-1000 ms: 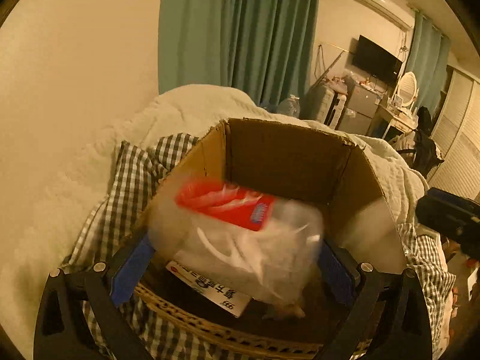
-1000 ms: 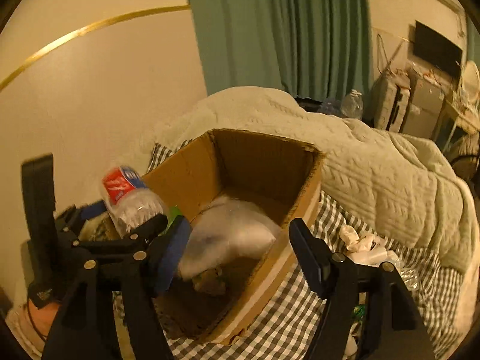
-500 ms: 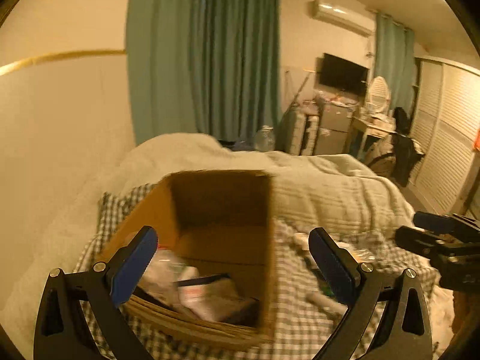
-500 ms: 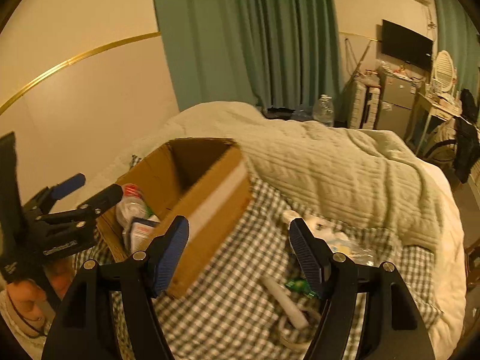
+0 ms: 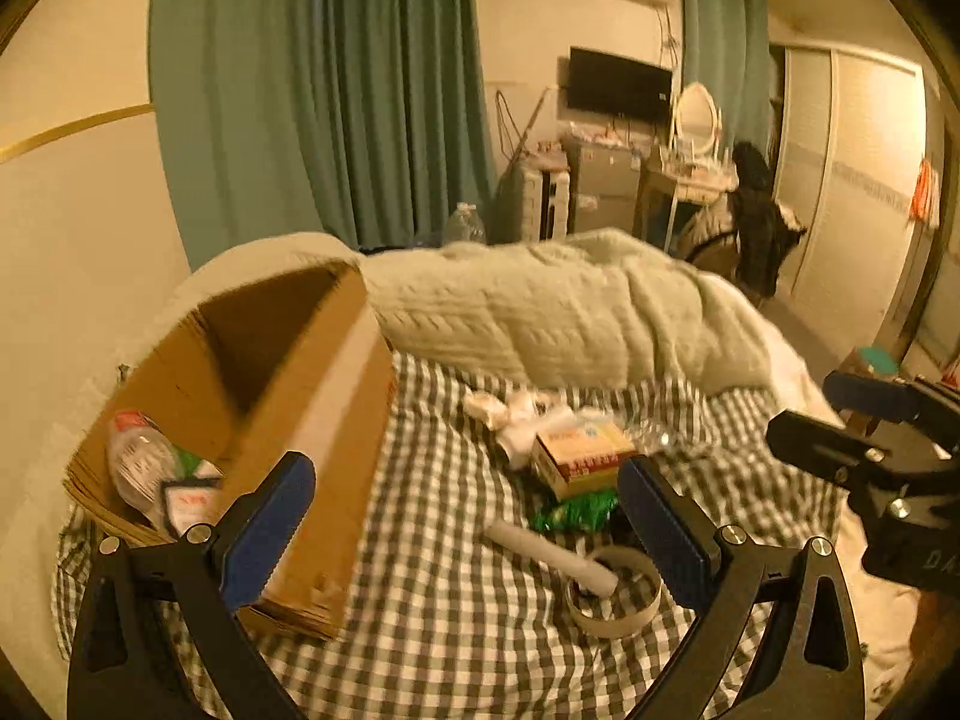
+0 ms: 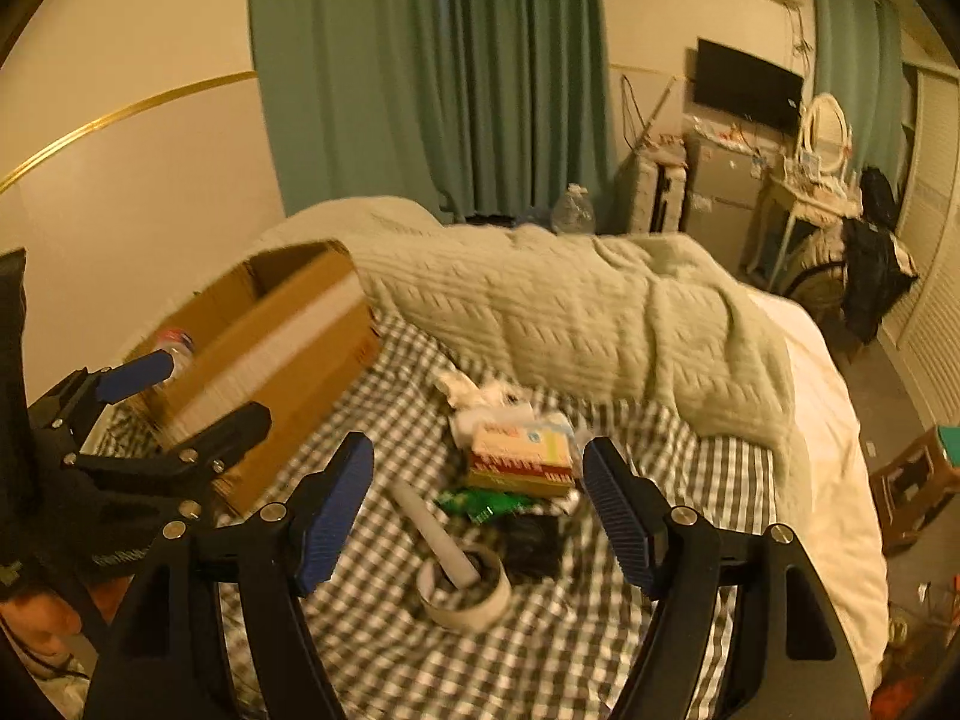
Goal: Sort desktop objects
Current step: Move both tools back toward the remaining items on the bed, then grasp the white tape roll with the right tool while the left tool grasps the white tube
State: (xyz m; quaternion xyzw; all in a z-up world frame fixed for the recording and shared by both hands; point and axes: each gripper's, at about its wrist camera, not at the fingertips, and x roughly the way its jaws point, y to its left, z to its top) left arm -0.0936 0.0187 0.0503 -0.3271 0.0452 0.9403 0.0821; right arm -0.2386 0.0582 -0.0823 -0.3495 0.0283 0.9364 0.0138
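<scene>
The right gripper [image 6: 474, 507] hangs with its jaws spread and nothing between them, aimed down at the heap of loose things on the checked cloth [image 6: 372, 648]. The left gripper [image 5: 462, 531] is likewise released and empty, hovering just right of the cardboard box [image 5: 312, 420].

Taking the box as the landmark: inside it lie a plastic bottle [image 5: 135, 462] and a small packet [image 5: 192, 507], so part of the sorting looks done. To the right of the box, apart from it, the unsorted heap remains: a white tube [image 6: 432, 534] resting with one end inside a tape ring [image 6: 465, 597], a green wrapper [image 6: 486, 504], a stack of small cartons [image 6: 522, 456] and crumpled tissue [image 6: 474, 390] farther off.

The step in hand seems to be the reach for the next item. The tube lies nearest between the right jaws; picking it calls for lowering over it, turning the jaws across its length and closing on it clear of the tape ring, then carrying it left to the box.
</scene>
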